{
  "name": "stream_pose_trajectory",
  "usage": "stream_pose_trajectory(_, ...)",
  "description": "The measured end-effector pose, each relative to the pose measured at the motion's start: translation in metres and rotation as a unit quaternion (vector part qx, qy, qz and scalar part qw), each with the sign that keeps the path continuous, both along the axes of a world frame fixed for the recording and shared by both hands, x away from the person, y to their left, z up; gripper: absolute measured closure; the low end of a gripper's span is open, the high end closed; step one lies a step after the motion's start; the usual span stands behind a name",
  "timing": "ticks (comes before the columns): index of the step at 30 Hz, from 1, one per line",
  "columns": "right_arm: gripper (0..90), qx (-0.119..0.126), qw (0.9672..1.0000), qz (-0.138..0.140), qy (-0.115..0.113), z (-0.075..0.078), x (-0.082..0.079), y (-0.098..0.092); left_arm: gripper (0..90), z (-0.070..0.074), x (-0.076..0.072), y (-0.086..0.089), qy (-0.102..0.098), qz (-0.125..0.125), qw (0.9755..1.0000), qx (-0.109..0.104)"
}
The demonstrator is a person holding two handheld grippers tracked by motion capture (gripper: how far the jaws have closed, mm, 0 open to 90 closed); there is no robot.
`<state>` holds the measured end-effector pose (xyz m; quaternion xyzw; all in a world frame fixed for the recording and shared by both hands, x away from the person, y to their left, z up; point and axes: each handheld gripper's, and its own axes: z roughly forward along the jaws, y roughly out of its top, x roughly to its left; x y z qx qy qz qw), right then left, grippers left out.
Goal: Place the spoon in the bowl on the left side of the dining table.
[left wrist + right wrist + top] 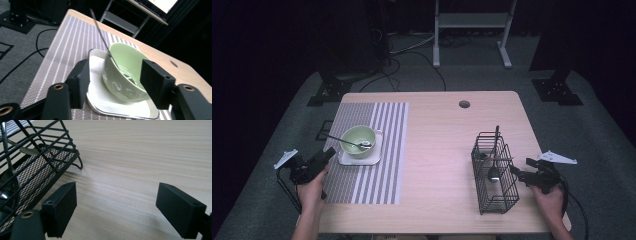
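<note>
A pale green bowl [359, 140] stands on a white square plate [373, 159] on the striped placemat [382, 150]. A spoon [347, 141] rests in the bowl, its handle sticking out to the left. My left gripper [328, 155] is open just left of the plate; in the left gripper view its jaws frame the bowl [125, 72] without touching it. A black wire basket [494, 172] holding utensils [493, 159] stands at the right. My right gripper [518, 172] is open beside the basket [32, 167], nothing between its jaws.
The wooden table [442, 145] has a cable hole [464, 104] near its far edge. Grey carpet, cables and black stand feet surround it. A white frame [472, 30] stands beyond the table.
</note>
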<state>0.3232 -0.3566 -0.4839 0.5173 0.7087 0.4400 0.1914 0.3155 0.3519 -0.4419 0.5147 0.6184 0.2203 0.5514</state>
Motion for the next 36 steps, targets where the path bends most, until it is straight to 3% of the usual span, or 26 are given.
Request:
stream_pose_trajectory(10, 16.0, 0.001, 1.0000, 0.001, -0.001, 0.000, 0.000, 0.000, 28.5, 0.001, -0.002, -0.011, 0.010, -0.027, 0.9996, -0.004)
stream_pose_trajectory(17, 16.0, 0.001, 1.0000, 0.001, -0.001, 0.000, 0.000, 0.000, 20.1, 0.003, -0.007, -0.017, 0.016, -0.036, 0.9992, 0.011)
stream_pose_trajectory(25, 16.0, 0.000, 1.0000, 0.001, -0.001, 0.000, 0.000, 0.000, 16.4, 0.000, -0.012, -0.026, 0.026, -0.043, 0.9986, 0.020)
stream_pose_trajectory(32, 16.0, 0.000, 1.0000, 0.001, -0.001, 0.000, 0.000, 0.000, 16.0, 0.002, -0.013, -0.035, 0.022, -0.059, 0.9976, 0.028)
stream_pose_trajectory(36, 16.0, -0.001, 1.0000, 0.001, -0.001, 0.000, 0.000, 0.000, 10.7, 0.005, -0.014, -0.041, 0.023, -0.066, 0.9970, 0.034)
